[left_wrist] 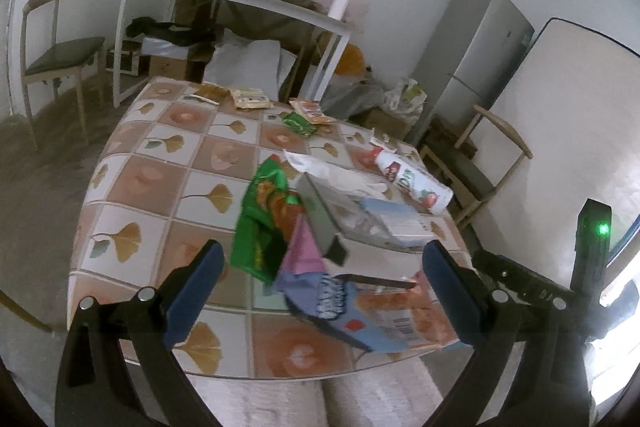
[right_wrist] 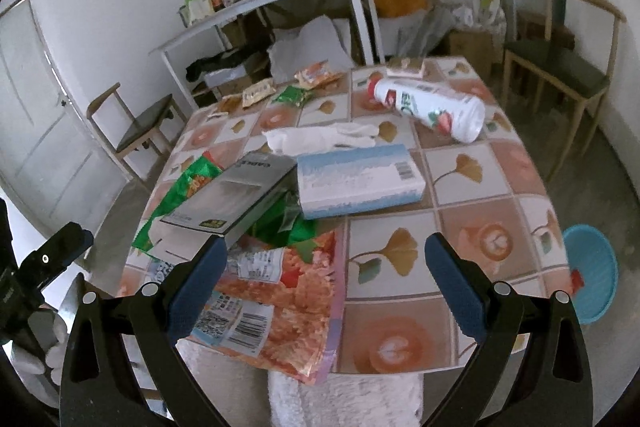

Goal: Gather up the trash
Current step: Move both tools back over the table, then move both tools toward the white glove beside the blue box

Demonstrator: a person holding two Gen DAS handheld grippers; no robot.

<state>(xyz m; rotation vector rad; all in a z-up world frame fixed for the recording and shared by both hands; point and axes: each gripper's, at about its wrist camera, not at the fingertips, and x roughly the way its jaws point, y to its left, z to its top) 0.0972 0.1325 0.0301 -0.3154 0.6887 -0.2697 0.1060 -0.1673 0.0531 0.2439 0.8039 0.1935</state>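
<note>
Green wrapper (right_wrist: 188,187), grey box (right_wrist: 236,195), tongs (right_wrist: 322,285) agape

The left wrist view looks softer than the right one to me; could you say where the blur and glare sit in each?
Left wrist view: the green wrapper and nearby packets smear with motion blur, and window glare blows out the lower right edge. Right wrist view: sharper, the tissue box print readable, no strong glare; fisheye bending in both.

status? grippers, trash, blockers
Left gripper open, right gripper open, both empty. Wrappers, box, bottle on table. Bin on the floor beside it.
</note>
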